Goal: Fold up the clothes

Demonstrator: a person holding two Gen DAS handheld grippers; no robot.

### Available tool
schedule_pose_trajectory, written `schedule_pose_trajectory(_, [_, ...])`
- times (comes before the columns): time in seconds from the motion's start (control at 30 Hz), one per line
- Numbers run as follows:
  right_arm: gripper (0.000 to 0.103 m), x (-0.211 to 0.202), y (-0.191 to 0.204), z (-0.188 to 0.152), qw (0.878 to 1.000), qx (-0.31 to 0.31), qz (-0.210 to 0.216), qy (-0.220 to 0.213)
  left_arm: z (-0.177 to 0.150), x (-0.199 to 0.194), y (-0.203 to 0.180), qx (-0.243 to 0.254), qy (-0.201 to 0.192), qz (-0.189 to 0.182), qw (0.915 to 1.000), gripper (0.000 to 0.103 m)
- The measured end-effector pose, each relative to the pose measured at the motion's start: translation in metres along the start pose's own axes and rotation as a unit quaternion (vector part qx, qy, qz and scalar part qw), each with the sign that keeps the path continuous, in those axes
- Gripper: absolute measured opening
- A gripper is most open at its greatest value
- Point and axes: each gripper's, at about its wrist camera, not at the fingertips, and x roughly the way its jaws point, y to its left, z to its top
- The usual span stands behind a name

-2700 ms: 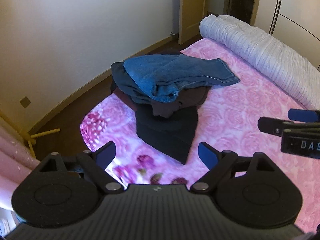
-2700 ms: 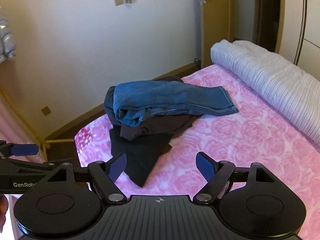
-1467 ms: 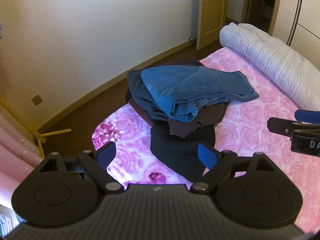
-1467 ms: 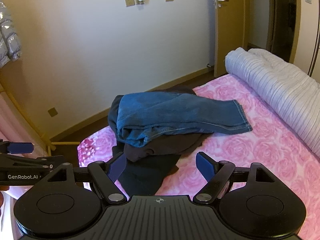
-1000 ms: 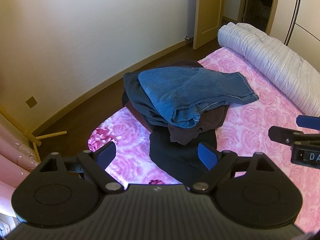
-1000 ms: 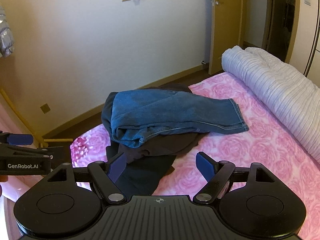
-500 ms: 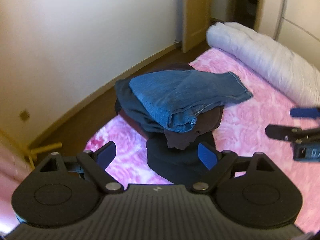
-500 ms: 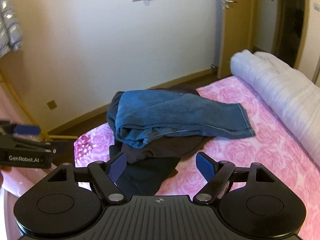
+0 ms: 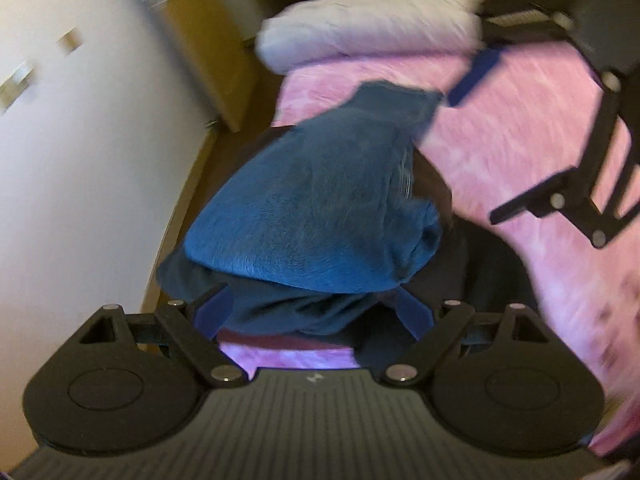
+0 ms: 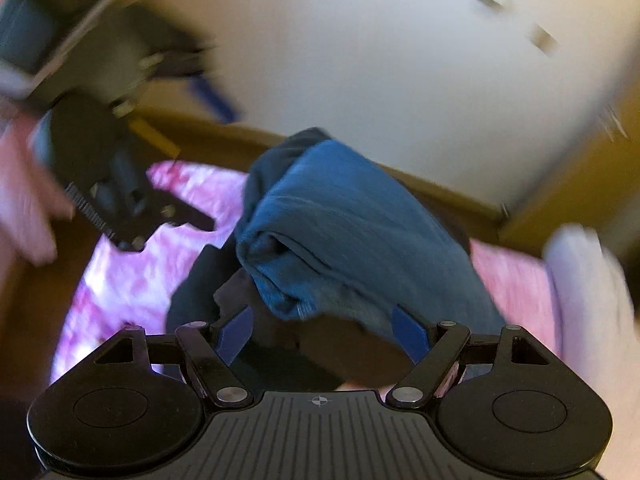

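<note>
In the left wrist view, the left gripper is seen with its fingers spread wide and nothing grasped. A pile of clothes lies just ahead of and between the fingers, on a bed with a pink flowered cover. On top of the pile a pair of blue jeans is folded over; a darker blue garment is seen under it, closest to the fingertips, and a black garment spreads beyond the right-hand finger. Whether the fingertips touch the cloth cannot be told, as the picture is blurred. A rolled white quilt lies far ahead of the fingers, at the far end of the bed. The right gripper is seen up and to the right, also spread open, over the bare cover.

In the right wrist view, the right gripper is shown released, fingers wide apart, with the pile directly ahead. The jeans sit on top just beyond the fingertips, and a brown garment lies between the fingers, under the jeans. The left gripper is seen up and to the left, blurred, above the edge of the bed. The quilt lies to the right of the fingers.
</note>
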Motion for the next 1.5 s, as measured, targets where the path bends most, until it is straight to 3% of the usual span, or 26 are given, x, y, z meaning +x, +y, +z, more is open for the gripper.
schedule_pose_trajectory(0.13, [0.080, 0.045, 0.016, 0.010, 0.995, -0.099, 0.015, -0.017, -0.015, 0.027, 0.013, 0.065, -0.008, -0.023, 0.9976, 0.086])
schedule_pose_trajectory(0.3, [0.080, 0.091, 0.024, 0.019, 0.989, -0.148, 0.018, -0.006, -0.030, 0.043, 0.020, 0.111, -0.022, -0.022, 0.9933, 0.086])
schedule_pose_trajectory(0.33, [0.062, 0.096, 0.023, 0.020, 0.990, -0.144, 0.008, -0.004, -0.032, 0.045, 0.021, 0.117, -0.026, -0.020, 0.9926, 0.086])
schedule_pose_trajectory(0.4, [0.039, 0.093, 0.011, 0.022, 0.994, -0.109, -0.003, -0.003, -0.031, 0.044, 0.022, 0.122, -0.035, -0.021, 0.9918, 0.086])
schedule_pose_trajectory(0.43, [0.018, 0.090, 0.004, 0.023, 0.996, -0.087, -0.007, -0.004, -0.029, 0.042, 0.022, 0.124, -0.043, -0.019, 0.9912, 0.086])
schedule_pose_trajectory(0.47, [0.014, 0.083, -0.006, 0.024, 0.998, -0.060, -0.008, -0.007, -0.026, 0.040, 0.021, 0.129, -0.052, -0.013, 0.9902, 0.086])
schedule_pose_trajectory(0.6, [0.012, 0.035, -0.057, 0.022, 0.998, 0.035, -0.029, -0.035, 0.001, 0.031, 0.016, 0.156, -0.104, 0.024, 0.9819, 0.086])
schedule_pose_trajectory(0.73, [0.012, -0.019, -0.096, 0.010, 0.990, 0.119, -0.057, -0.052, 0.037, 0.020, 0.004, 0.168, -0.152, 0.049, 0.9728, 0.086])
schedule_pose_trajectory(0.87, [0.012, -0.088, -0.114, -0.035, 0.973, 0.208, -0.074, -0.072, 0.067, -0.006, -0.026, 0.186, -0.191, 0.038, 0.9629, 0.086])
schedule_pose_trajectory(0.97, [0.012, -0.136, -0.101, -0.059, 0.961, 0.252, -0.079, -0.086, 0.078, -0.028, -0.064, 0.202, -0.210, 0.010, 0.9565, 0.086])
schedule_pose_trajectory(1.27, [0.012, -0.224, -0.049, -0.171, 0.933, 0.342, -0.079, -0.076, 0.073, -0.091, -0.209, 0.209, -0.156, -0.124, 0.9573, 0.036])
schedule_pose_trajectory(1.33, [0.012, -0.250, -0.045, -0.186, 0.931, 0.344, -0.090, -0.078, 0.074, -0.108, -0.234, 0.195, -0.152, -0.154, 0.9565, 0.016])
schedule_pose_trajectory(1.5, [0.012, -0.317, -0.037, -0.216, 0.928, 0.343, -0.121, -0.087, 0.093, -0.152, -0.268, 0.139, -0.168, -0.228, 0.9490, 0.007])
